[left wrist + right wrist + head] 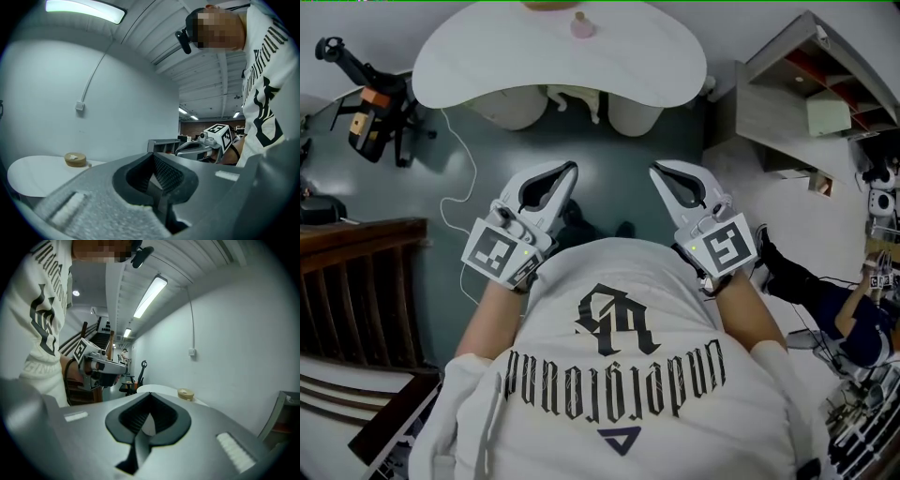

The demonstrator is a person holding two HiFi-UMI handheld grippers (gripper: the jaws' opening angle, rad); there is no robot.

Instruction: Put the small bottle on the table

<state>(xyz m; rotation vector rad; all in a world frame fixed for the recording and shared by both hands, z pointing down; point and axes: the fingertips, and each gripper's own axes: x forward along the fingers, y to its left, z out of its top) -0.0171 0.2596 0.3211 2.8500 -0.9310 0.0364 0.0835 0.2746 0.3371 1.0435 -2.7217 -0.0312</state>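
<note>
The small bottle (pixel 581 25) stands on the white counter (pixel 487 66), far ahead of the person. The jaws of the left gripper (pixel 570 169) and the right gripper (pixel 655 170) are pressed together and empty, so the placing looks done.

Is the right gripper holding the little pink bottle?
No, the right gripper is shut and empty, while the small pink bottle stands apart from it on the white table.
</note>
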